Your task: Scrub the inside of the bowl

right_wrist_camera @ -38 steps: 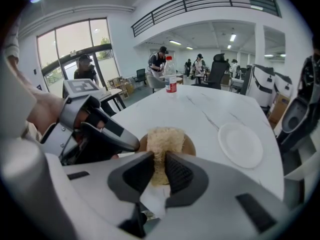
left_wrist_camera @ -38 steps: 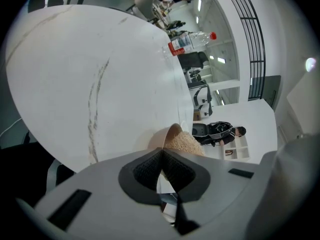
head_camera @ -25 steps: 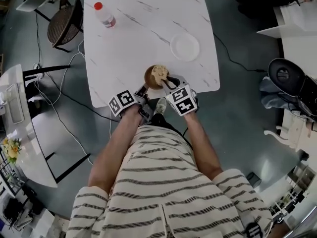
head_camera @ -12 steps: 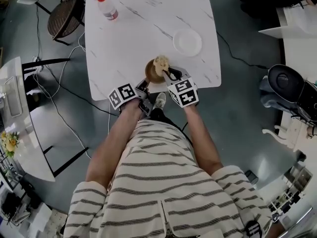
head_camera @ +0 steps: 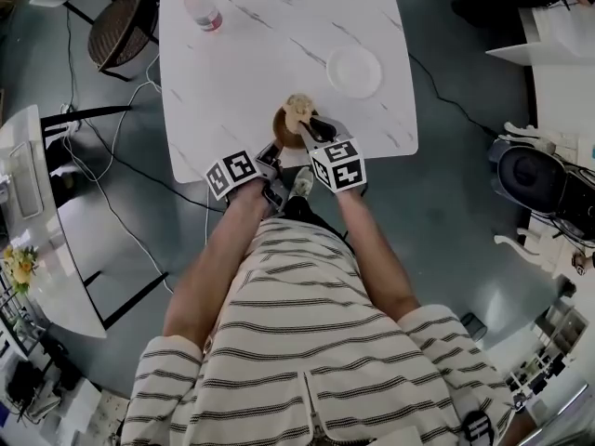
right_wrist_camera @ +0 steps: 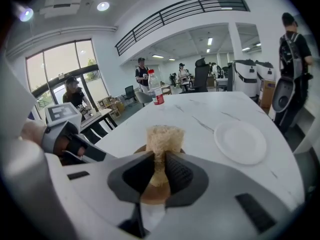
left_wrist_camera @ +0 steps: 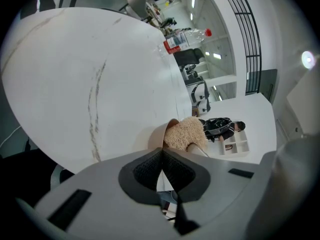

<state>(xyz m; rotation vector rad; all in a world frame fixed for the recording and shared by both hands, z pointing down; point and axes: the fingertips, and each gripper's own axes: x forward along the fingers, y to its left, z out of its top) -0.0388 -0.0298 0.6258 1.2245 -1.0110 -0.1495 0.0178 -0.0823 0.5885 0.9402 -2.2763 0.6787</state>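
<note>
Right now the bowl (head_camera: 284,130) sits near the front edge of the white table (head_camera: 251,63), close to the person. The right gripper (right_wrist_camera: 157,160) is squeezed tight on a fluffy tan scrubber (right_wrist_camera: 163,135). The scrubber sticks out past the tips of the jaws, so its long side runs the same way the gripper points. In the head view the scrubber is over the far side of the bowl, and the right gripper reaches in over the bowl from the near right.

The left gripper (left_wrist_camera: 161,156) is at the near left side of the bowl. Its jaws are pressed together, and the thin brown wall of the bowl runs right into them. It looks like the gripper is pinching the rim to hold the bowl in place.

So the bowl is straight ahead of the right gripper and just under it. That gripper has the scrubber, so the rubbing is its job. The next move probably needs the scrubber pushed down and swept round the inside, while the left gripper stops the bowl from sliding.

A white plate (head_camera: 353,71) lies further back on the right, apart from the bowl. A bottle (head_camera: 200,9) with a red cap is far off at the back left
</note>
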